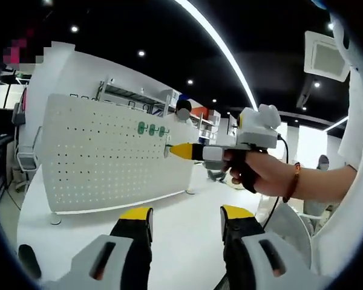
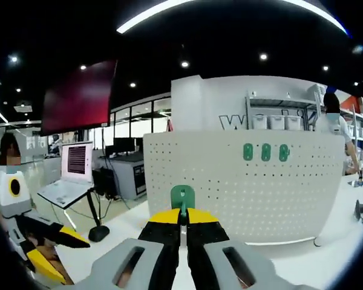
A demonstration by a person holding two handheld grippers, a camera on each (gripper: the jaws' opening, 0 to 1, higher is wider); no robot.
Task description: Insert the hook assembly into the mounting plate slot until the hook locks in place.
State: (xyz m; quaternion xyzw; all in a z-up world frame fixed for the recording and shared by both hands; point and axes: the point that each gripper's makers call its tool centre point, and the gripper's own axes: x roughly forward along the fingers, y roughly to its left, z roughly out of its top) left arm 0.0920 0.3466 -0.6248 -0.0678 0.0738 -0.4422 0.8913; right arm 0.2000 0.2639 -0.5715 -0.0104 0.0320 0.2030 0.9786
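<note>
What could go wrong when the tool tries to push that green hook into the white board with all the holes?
The right tool pinches the green hook only by its lower stem, so it might twist or slip when pressed. The pegboard stands upright on the table and could tip or slide backward if pushed hard. Three green hooks already sit near the top, so the new one could bump them.

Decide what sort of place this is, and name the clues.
Probably an open-plan lab or workshop-office: a white pegboard with green hooks on a white table, storage shelving, and computer workstations.
</note>
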